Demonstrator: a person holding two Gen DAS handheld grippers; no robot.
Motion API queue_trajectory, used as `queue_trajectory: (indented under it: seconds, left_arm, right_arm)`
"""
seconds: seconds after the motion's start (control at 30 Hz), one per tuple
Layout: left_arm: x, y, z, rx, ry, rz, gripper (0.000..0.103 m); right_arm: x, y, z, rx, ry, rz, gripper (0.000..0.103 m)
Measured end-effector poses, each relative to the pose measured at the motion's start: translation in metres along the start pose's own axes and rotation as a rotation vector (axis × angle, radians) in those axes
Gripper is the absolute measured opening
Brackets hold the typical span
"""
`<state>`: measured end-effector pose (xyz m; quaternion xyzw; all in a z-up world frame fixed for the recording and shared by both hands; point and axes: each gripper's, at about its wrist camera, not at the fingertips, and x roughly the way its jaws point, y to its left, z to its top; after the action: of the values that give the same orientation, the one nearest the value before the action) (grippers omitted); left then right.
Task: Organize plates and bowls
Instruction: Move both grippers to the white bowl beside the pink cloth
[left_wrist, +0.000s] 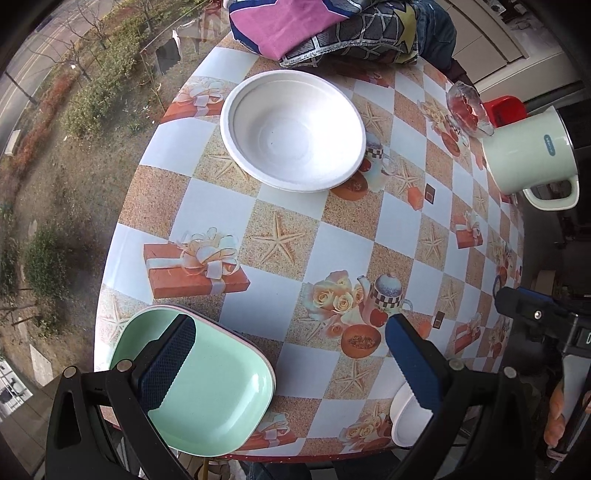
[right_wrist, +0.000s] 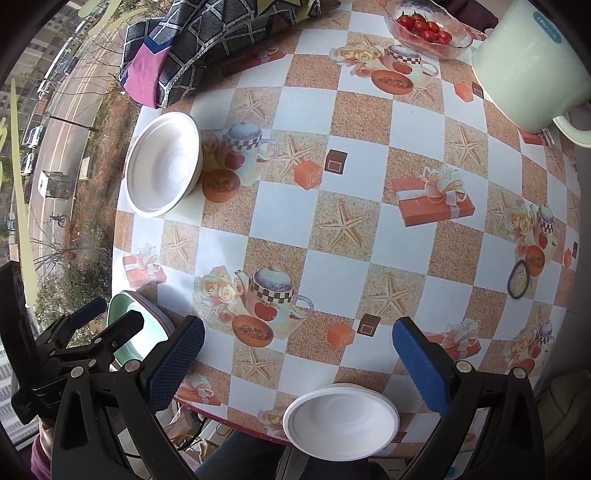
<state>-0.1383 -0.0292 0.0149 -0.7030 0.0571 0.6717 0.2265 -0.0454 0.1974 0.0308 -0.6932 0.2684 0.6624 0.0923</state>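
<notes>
A large white paper bowl (left_wrist: 291, 129) (right_wrist: 164, 164) sits at the table's far left. At the near left corner a mint green square plate (left_wrist: 207, 387) (right_wrist: 136, 332) lies on a pink one. My left gripper (left_wrist: 291, 365) hovers open, its left finger (left_wrist: 168, 365) over the green plate and nothing between the pads. A stack of smaller white bowls (right_wrist: 341, 421) (left_wrist: 410, 421) rests at the near edge. Above that stack my right gripper (right_wrist: 299, 362) stands open, holding nothing.
A pale green enamel pot (right_wrist: 532, 62) (left_wrist: 524, 147) and a glass bowl of cherry tomatoes (right_wrist: 424, 26) stand at the far right. Folded cloths (left_wrist: 332, 26) (right_wrist: 192, 51) fill the back. A hair tie (right_wrist: 519, 278) lies at right. The round table's edge (left_wrist: 110, 258) drops off at left.
</notes>
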Motion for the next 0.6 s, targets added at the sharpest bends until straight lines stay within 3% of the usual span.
queue_trajectory:
  seconds: [0.3,0.6]
  left_arm:
    - [-0.015,0.016,0.034,-0.067,-0.081,-0.004,0.102]
    - [-0.011,0.018,0.049,-0.062,-0.123,0.081,0.102]
  right_arm:
    - [0.018,0.008,0.021,0.033,0.016,0.031,0.103]
    - [0.029,0.013,0.040,0.050,0.004,0.037,0.103]
